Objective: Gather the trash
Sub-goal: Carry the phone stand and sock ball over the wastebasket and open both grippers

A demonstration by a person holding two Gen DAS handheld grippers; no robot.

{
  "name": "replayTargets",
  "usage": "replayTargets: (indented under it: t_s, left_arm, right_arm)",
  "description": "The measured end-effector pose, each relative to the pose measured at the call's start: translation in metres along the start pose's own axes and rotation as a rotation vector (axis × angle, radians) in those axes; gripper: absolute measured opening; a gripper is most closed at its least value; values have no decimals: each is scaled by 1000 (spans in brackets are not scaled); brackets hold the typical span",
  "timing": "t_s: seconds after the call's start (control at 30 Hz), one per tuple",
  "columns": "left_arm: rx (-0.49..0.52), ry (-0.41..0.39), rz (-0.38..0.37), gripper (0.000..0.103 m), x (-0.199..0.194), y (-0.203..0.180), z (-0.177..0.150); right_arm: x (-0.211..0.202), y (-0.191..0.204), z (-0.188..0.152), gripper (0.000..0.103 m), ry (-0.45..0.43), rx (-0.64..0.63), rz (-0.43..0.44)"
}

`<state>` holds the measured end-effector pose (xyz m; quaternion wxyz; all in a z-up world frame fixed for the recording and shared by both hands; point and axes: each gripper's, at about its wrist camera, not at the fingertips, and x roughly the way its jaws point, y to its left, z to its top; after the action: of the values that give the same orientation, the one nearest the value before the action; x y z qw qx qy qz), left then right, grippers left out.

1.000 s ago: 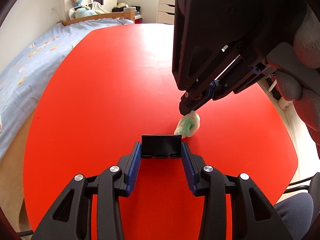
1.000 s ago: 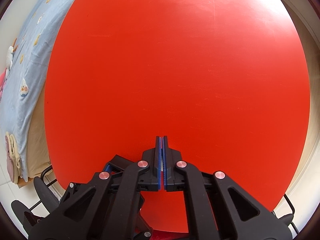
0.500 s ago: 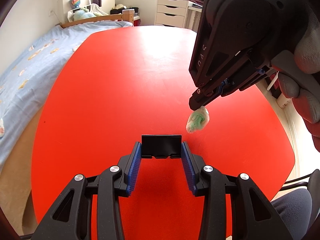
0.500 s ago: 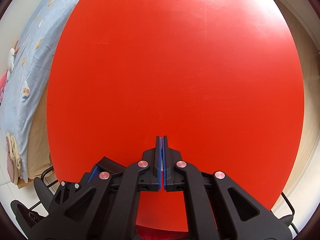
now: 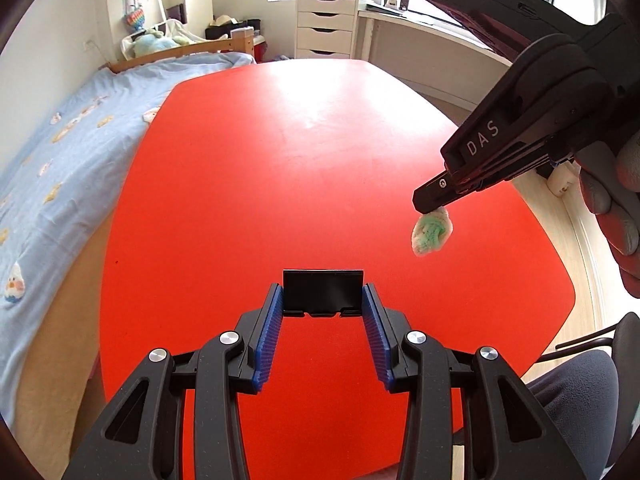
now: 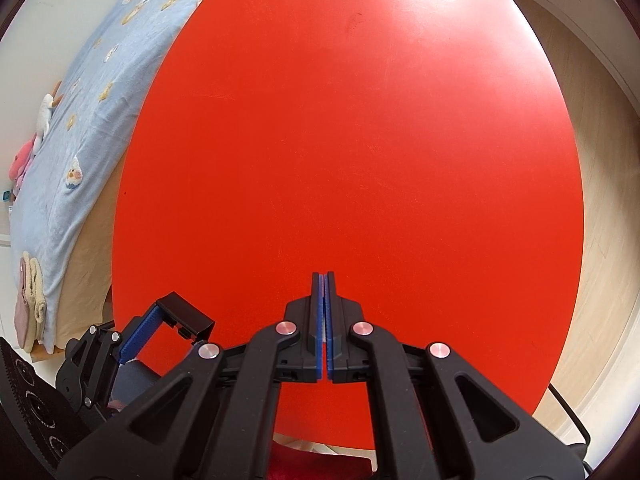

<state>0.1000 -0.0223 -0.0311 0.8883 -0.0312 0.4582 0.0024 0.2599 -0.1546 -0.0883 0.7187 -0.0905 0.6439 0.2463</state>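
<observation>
Left wrist: red table [image 5: 304, 168] beside blue bed [image 5: 60, 152].

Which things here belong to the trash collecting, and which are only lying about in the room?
Part of the job:
- crumpled wrapper, white and green, pinched in the right gripper
- black holder clamped in the left gripper

Only around:
- red table
- bed
- white drawers
- soft toys

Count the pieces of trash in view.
1: a crumpled white-and-green wad, pinched in the right tongs above the red table. The left tongs grip a black holder.
</observation>
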Motion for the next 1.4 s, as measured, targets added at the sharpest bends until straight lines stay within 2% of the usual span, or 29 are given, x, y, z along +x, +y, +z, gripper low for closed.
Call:
replayTargets:
  t_s: [0.37,0.7,1.07,1.4]
  left_arm:
    - [44,-3,-47,39,-23,-4,2]
    - [79,-34,-91,39,-53,-2,-4]
    - [111,-40,-126,39,-85,-4,-31]
    - [131,-34,-157,39,-106,-10,-54]
  right_arm:
    - [-40,-5,-40,1,-119,-46,49]
    - [-68,0,-90,1,-212,-94,90]
    - [-84,-7,-154,1,-264,-86,162]
    - [-94,6,-209,1,-300,-112,195]
